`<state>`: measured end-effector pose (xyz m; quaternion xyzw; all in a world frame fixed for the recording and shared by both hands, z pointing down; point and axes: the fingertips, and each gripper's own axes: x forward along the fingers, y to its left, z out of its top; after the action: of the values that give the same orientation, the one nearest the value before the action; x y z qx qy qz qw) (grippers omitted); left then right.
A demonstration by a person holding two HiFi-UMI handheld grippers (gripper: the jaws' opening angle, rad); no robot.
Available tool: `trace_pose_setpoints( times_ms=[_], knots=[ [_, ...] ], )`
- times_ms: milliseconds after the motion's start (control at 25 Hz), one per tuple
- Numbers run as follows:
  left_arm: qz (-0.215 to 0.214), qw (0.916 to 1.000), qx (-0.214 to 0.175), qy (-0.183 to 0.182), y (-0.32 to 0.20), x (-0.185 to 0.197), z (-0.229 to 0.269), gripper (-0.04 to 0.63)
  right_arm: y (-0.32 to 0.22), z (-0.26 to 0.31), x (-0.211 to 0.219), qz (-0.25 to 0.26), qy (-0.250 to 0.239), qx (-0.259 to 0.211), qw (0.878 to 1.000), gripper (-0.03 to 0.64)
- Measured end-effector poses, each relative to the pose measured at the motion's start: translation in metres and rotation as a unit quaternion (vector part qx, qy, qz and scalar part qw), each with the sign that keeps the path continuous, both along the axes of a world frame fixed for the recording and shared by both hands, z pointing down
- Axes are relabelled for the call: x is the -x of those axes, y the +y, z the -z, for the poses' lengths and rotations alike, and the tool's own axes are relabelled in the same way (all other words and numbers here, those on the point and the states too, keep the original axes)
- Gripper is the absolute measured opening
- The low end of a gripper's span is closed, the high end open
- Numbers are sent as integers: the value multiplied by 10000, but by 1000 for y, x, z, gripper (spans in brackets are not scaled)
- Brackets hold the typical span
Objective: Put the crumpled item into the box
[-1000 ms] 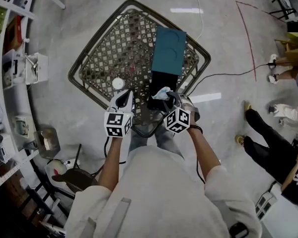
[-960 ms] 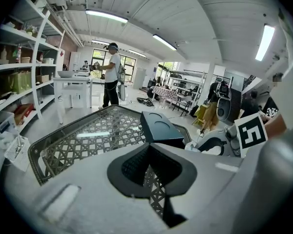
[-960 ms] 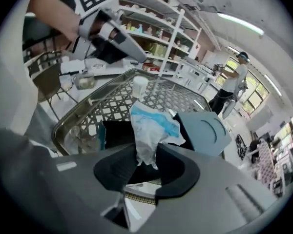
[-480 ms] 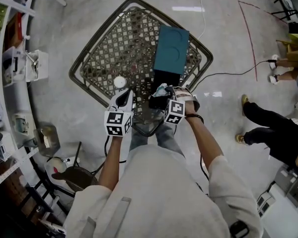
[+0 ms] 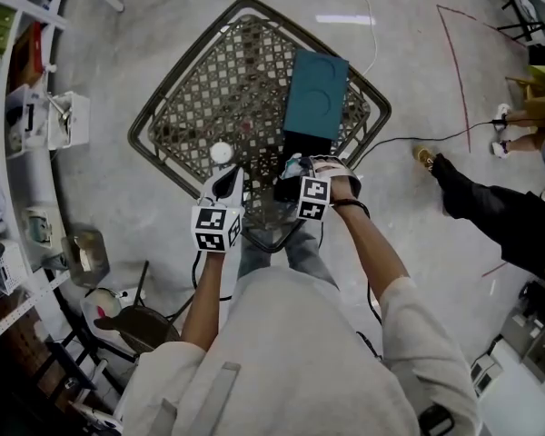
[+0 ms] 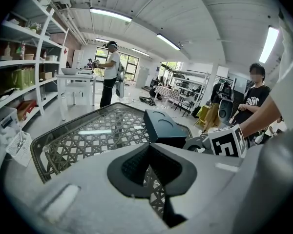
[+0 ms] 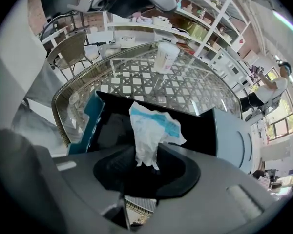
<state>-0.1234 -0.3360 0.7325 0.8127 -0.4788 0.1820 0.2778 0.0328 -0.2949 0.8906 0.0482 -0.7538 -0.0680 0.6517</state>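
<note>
Right tongs (image 7: 145, 164): pinching the crumpled paper (image 7: 154, 128) — moved forward, now over the open box (image 7: 110, 126).
Left tongs (image 6: 148, 165): pressed together, empty, above the surface (image 6: 83, 135).
Meaning: release looks next — paper not yet inside.

Left gripper (image 5: 225, 178) jaws together, right gripper (image 5: 302, 169) clamped

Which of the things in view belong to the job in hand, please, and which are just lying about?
Job: crumpled white-and-blue wrapper, pinched in the right tool; open teal box with black interior; its teal lid.
Lying about: white cup on the dark lattice table; left tool, shut, empty.
</note>
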Motion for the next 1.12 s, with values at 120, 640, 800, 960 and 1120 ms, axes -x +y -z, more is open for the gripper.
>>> trace_pose_setpoints(
  times_ms=[120, 640, 800, 960, 1120],
  knots=[
    [4, 10000, -7, 6, 1, 0, 1, 6, 2, 1, 1, -90, -97, 76, 9999, 125],
    [-95, 9999, -90, 35, -2, -8, 5, 6, -7, 27, 0, -477, -545, -206, 9972, 244],
    [-123, 9999, -107, 40, -2, -12, 8, 6, -9, 46, 1, -1210, -1102, -109, 9865, 223],
    [-138, 9998, -140, 46, -3, -13, 10, 6, -18, 75, 1, -2410, -1954, 34, 9506, 188],
    [-158, 9998, -155, 32, -2, -13, 11, 6, -35, 100, -5, -3862, -2952, 253, 8736, 150]
  ],
)
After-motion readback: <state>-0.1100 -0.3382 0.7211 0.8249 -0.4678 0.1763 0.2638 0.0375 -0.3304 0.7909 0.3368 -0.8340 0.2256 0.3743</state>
